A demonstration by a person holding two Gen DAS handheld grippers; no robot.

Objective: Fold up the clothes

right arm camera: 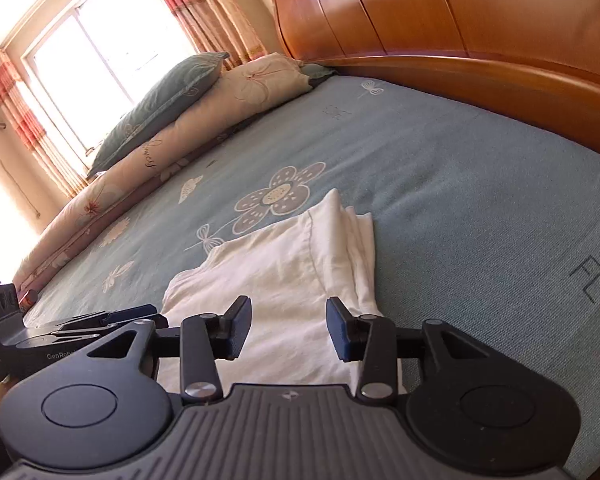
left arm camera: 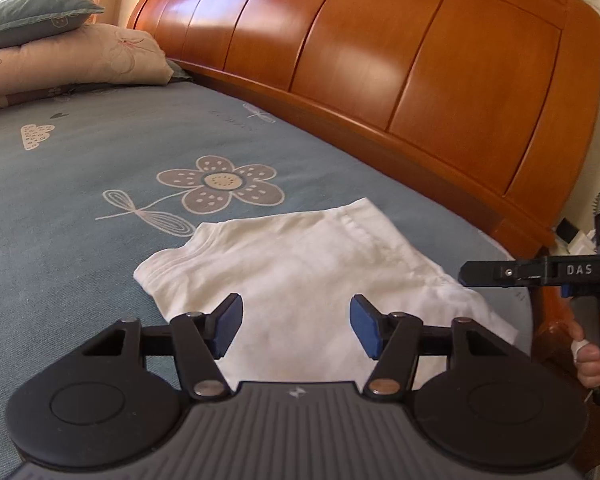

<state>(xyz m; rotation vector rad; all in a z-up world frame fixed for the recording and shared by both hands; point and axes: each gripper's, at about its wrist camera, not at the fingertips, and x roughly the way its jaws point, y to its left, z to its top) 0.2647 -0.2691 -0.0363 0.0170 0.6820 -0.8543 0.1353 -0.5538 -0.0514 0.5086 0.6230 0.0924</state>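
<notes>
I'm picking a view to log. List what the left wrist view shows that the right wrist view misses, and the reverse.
Only the left wrist view: a hand gripping the right gripper's handle.
Only the right wrist view: the bright window with striped red curtains.
Both: the folded white cotton garment on the blue flowered bedsheet, the orange wooden headboard, stacked pillows, and open left gripper and right gripper.

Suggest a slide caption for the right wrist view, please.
Open right gripper hovers over a folded white garment on a blue floral bedsheet.
</notes>
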